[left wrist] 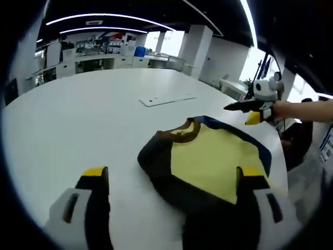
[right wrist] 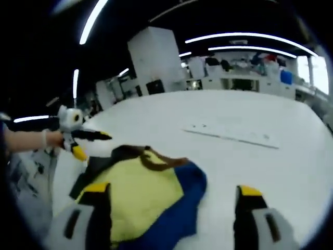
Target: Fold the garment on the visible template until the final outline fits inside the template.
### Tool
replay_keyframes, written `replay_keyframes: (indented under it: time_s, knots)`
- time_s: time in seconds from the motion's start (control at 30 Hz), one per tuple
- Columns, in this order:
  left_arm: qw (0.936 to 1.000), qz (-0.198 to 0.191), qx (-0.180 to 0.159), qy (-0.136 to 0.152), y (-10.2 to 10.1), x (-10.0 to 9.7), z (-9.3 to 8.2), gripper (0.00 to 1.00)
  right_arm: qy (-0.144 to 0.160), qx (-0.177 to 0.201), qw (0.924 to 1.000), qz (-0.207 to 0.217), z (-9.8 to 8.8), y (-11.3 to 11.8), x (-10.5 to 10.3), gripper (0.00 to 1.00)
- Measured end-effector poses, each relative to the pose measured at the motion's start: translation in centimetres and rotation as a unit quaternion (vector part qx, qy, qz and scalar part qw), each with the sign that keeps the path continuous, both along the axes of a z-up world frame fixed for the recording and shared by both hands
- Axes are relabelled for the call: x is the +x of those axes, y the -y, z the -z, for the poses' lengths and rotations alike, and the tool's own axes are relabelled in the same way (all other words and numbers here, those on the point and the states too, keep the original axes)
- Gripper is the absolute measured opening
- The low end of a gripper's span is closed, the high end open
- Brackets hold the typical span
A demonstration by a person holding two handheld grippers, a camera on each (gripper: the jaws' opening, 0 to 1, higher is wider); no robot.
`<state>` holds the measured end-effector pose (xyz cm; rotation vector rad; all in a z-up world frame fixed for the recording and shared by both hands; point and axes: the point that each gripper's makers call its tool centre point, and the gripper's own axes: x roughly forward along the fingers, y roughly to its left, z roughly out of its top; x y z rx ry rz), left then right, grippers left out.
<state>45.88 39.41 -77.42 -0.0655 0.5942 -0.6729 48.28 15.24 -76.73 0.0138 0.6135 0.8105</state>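
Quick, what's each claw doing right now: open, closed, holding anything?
Left claw: open, empty, over the garment.
Right claw: open, empty, above the same garment.

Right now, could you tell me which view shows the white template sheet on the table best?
The right gripper view: the template sheet lies unobstructed beyond the garment. The left gripper view shows it smaller and farther off.
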Motion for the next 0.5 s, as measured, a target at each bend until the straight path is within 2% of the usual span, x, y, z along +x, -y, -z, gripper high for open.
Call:
replay_keyframes:
  time_s: [0.07, 0.13, 0.2, 0.37, 0.5]
  knots:
    - [1.0000, 0.005, -0.003, 0.006, 0.4, -1.2, -0.8, 0.99, 0.004, -0.008, 0.9999, -0.013, -0.2, -0.2, -1.2, 1.00]
    - [0.9998, 0.018, 0.002, 0.012, 0.6, -2.3, -1.2, 0.99, 0.012, -0.024, 0.9992, -0.028, 0.2, 0.2, -1.4, 1.00]
    - [0.9996, 0.022, 0.003, 0.014, 0.9, -3.6, -1.8, 0.99, 0.015, -0.027, 0.9990, -0.034, -0.3, 0.1, -2.9, 1.00]
    - [0.9994, 0.026, 0.001, 0.022, 0.8, -5.3, -2.8, 0.99, 0.020, -0.028, 0.9989, -0.033, -1.4, 0.7, -4.8, 1.00]
    - [0.9990, 0.032, 0.005, 0.030, 1.1, -7.5, -4.0, 0.98, 0.029, -0.028, 0.9988, -0.029, -2.5, 1.5, -6.1, 1.00]
